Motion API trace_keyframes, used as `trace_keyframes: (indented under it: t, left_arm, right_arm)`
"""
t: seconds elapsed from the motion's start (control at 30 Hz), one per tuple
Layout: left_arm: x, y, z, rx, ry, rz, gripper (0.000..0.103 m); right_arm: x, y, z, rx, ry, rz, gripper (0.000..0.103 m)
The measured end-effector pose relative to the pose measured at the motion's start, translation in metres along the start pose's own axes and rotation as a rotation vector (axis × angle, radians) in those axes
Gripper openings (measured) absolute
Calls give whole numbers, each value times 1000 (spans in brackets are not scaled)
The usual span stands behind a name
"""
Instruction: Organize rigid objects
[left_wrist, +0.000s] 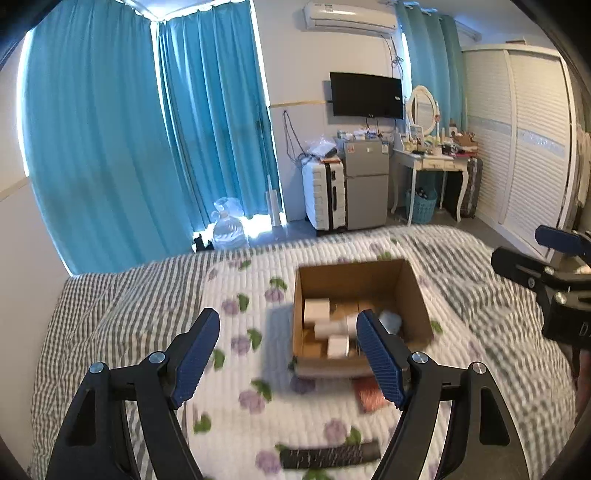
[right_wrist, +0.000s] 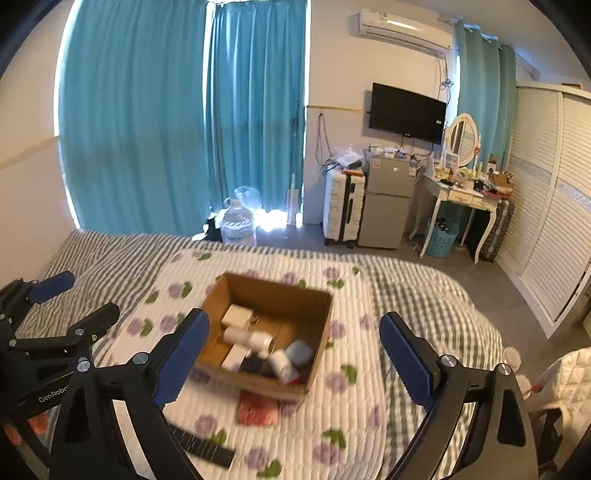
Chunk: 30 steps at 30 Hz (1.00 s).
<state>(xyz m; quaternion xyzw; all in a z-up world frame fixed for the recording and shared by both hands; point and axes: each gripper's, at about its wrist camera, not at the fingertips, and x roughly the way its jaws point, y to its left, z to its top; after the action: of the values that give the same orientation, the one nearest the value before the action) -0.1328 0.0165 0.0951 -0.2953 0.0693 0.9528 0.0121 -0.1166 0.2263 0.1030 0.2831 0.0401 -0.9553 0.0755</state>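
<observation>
An open cardboard box (left_wrist: 413, 291) (right_wrist: 317, 332) sits on the flowered quilt (left_wrist: 236, 406) (right_wrist: 343, 413) of a bed. It holds several white boxes, a white tube (right_wrist: 247, 338), a dark item and a pale blue item (right_wrist: 300, 352). A reddish flat object (right_wrist: 256, 408) (left_wrist: 371, 397) lies just in front of the box. A dark flat bar (left_wrist: 328, 456) (right_wrist: 203, 446) lies nearer on the quilt. My left gripper (left_wrist: 288, 354) is open and empty, above the quilt before the box. My right gripper (right_wrist: 293, 354) is open and empty, above the box's near side.
The right gripper shows at the right edge of the left wrist view (left_wrist: 546, 273); the left one at the left edge of the right wrist view (right_wrist: 55, 317). Beyond the bed stand a suitcase (right_wrist: 343, 206), a small fridge (right_wrist: 388, 199), a dressing table (right_wrist: 461, 199) and a wardrobe (right_wrist: 554, 206).
</observation>
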Motion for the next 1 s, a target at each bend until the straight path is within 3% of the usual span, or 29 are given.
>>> trace_keyframes:
  t: [0.23, 0.33, 0.43, 0.57, 0.87, 1.0]
  left_arm:
    - [19, -3, -77, 11, 88, 27, 79]
    - [39, -9, -107, 8, 137, 46, 79]
    - [55, -12, -134, 10, 156, 72, 79]
    - [75, -2, -157, -34, 194, 86, 79]
    - [98, 34, -184, -174, 271, 138, 79]
    - [103, 46, -188, -211, 286, 159, 79]
  right_arm:
    - [6, 24, -80, -53, 75, 64, 94]
    - [33, 38, -119, -98, 153, 70, 94]
    - [69, 54, -159, -86, 260, 129, 94]
    - [98, 73, -194, -128, 319, 178, 94]
    - [135, 120, -229, -262, 395, 316, 88]
    - [147, 143, -239, -335, 436, 356, 72]
